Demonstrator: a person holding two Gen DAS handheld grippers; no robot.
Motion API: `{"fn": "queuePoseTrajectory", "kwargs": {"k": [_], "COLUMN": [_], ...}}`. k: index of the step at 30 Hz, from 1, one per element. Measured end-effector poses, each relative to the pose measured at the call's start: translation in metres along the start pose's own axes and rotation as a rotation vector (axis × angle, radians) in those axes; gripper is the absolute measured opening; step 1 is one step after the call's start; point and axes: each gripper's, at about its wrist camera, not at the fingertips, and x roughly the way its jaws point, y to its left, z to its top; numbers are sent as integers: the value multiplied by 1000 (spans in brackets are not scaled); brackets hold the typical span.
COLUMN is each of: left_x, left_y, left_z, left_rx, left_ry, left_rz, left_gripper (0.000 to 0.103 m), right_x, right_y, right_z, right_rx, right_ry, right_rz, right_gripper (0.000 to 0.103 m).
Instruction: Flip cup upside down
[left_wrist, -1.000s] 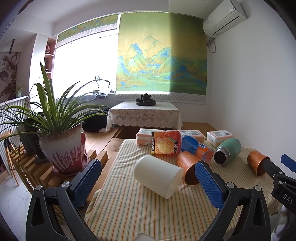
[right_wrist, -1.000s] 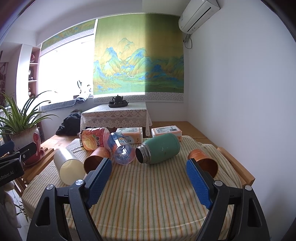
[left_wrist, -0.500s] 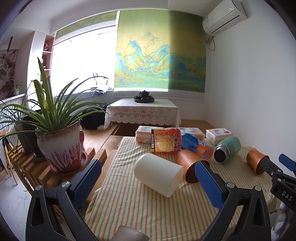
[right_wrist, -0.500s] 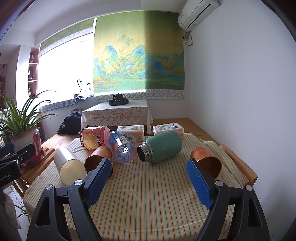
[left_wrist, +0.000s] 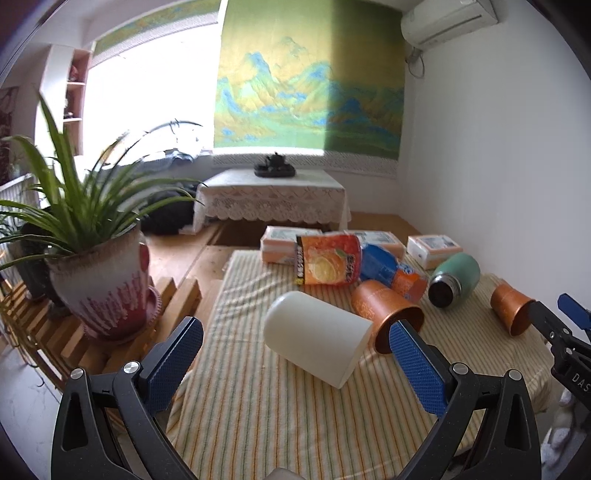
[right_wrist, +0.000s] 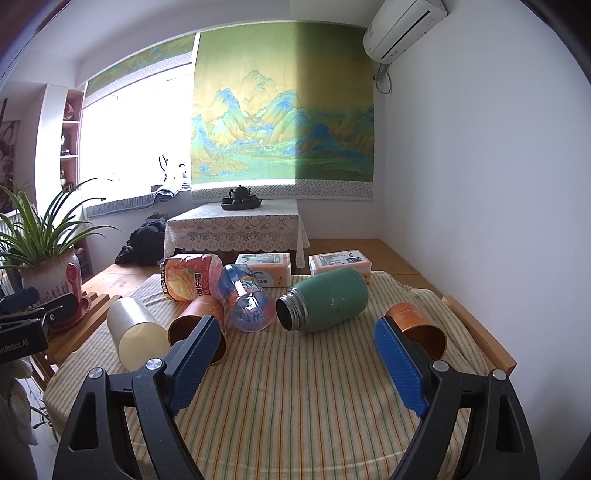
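Note:
A white cup (left_wrist: 314, 338) lies on its side on the striped tablecloth (left_wrist: 266, 417), mouth toward the lower right; it also shows in the right wrist view (right_wrist: 135, 338). My left gripper (left_wrist: 295, 365) is open and empty, just short of the cup, its pads either side of it. Two copper cups lie on their sides: one (left_wrist: 384, 314) beside the white cup, one (left_wrist: 511, 308) at the right. My right gripper (right_wrist: 295, 363) is open and empty above the cloth, its right pad next to the far copper cup (right_wrist: 417, 328).
A green flask (right_wrist: 325, 304), a plastic bottle (right_wrist: 245, 295) and an orange snack bag (right_wrist: 190, 278) lie at the table's back. Tissue packs (right_wrist: 340, 264) sit behind them. A potted plant (left_wrist: 99, 269) stands on a wooden rack left of the table.
The left gripper has tilted down and moved a little closer to the white cup. The right gripper has barely moved. Both stay open.

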Motion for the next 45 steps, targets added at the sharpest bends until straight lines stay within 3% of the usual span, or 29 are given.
{"fn": "queuePoseTrajectory", "kwargs": {"k": [7, 13, 21, 25, 33, 45], "left_x": [35, 65, 121, 149, 194, 273], "left_y": [-9, -17, -33, -40, -70, -95], "left_z": [29, 45, 70, 90, 113, 150], "left_rx": [117, 227, 340, 356, 505, 454], "left_ry": [102, 148, 266, 308, 383, 534], "left_rz": [-59, -39, -87, -108, -123, -172], "left_gripper": [102, 102, 102, 102, 102, 102], "right_x": [10, 20, 28, 37, 64, 75], "right_y": [-10, -19, -30, -35, -31, -46], "right_z": [-2, -6, -8, -5, 6, 6], "right_rx": [35, 28, 30, 50, 10, 80], "right_ry": [25, 54, 63, 113, 243, 261], "right_rz": [17, 8, -10, 31, 124, 130], "right_gripper": [83, 83, 84, 84, 85, 85]}}
